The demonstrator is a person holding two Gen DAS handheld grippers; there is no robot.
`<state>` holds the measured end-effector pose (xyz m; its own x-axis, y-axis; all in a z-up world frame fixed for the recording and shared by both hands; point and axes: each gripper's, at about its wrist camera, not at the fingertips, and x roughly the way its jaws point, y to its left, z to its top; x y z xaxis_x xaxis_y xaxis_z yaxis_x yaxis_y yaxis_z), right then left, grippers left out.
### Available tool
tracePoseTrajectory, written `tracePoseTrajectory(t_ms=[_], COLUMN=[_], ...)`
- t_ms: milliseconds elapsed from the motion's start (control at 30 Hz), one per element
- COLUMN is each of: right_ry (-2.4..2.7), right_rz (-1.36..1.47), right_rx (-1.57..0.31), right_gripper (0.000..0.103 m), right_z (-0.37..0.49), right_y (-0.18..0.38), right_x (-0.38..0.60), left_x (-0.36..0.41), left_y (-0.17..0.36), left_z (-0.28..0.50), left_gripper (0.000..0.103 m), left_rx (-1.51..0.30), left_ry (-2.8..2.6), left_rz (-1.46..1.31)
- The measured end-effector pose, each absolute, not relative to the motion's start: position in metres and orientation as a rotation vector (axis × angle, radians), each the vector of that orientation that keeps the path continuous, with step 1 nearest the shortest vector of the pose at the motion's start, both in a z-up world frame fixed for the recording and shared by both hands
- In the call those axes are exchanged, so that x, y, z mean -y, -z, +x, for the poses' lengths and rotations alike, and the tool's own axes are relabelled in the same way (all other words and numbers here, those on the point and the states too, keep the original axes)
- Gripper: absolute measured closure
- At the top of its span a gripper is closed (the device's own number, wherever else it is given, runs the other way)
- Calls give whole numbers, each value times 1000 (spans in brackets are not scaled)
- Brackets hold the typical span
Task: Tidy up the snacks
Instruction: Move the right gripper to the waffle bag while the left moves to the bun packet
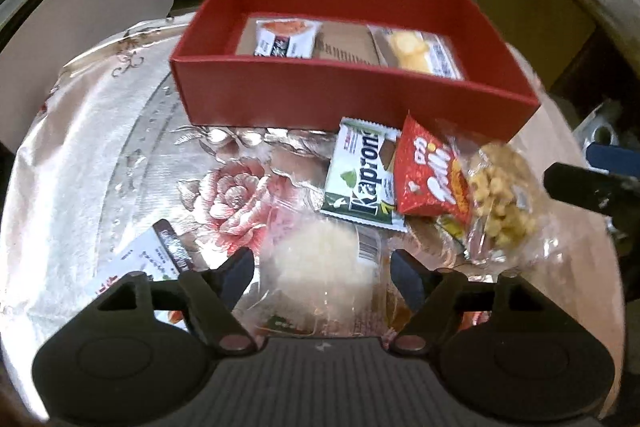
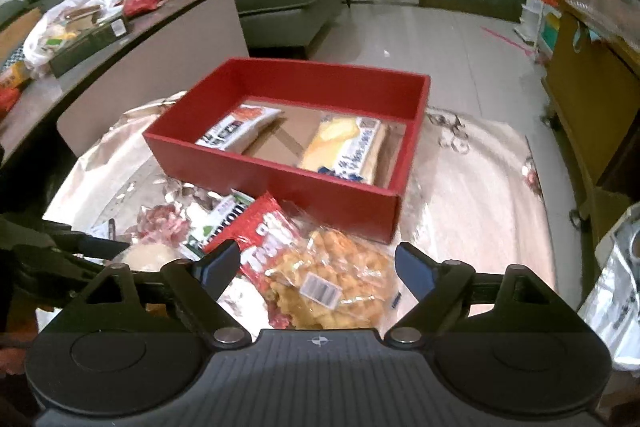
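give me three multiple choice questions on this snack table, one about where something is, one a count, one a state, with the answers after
1. Where does the green and white wafer pack lie?
A. inside the red box
B. on the tablecloth in front of the red box
C. on the floor

2. How many snack packs lie in the red box?
A. two
B. four
C. none

3. How does the right gripper stand?
A. shut on the red pack
B. open, above the clear bag of yellow puffs
C. shut with nothing in it

Answers:
1 B, it rests on the flowered cloth before the box's near wall.
2 A, one white pack and one yellow pack.
3 B, the fingers stand apart either side of the clear bag of yellow puffs, not pressing it.
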<state>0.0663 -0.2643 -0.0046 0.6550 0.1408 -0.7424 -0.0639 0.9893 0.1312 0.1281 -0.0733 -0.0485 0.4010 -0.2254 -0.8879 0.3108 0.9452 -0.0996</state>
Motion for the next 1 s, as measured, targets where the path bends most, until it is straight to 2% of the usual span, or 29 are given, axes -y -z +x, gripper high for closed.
tracePoseTrajectory(t_ms=[67, 133, 267, 333, 433, 567, 667, 1000], right_ry=[-113, -106, -97, -95, -116, -120, -114, -97], right_rz=[119, 135, 188, 200, 173, 155, 216, 235], right_rx=[-865, -880, -929, -958, -977, -992, -1036, -1020], right_gripper=[13, 12, 10, 10, 9, 6, 0, 0], right_z=[68, 71, 83, 88, 96, 105, 112, 112], right_y=[9, 13, 26, 33, 39, 47, 60, 68], right_x=[269, 273, 277, 275, 270, 272, 278, 274], left_x=[73, 73, 76, 77, 75, 66, 62, 63], left_y=[56, 63, 70, 69, 65, 65, 65, 65], left_z=[131, 133, 132, 131, 132, 136, 139, 140], left_gripper=[33, 27, 27, 39, 50, 51, 51, 51], left_rx=[-1121, -1131, -1122, -1116, -1113, -1132, -1147, -1163], left_ry=[330, 328, 352, 359, 359, 364, 362, 381], left_rz=[88, 80, 90, 91, 87, 41, 24, 19])
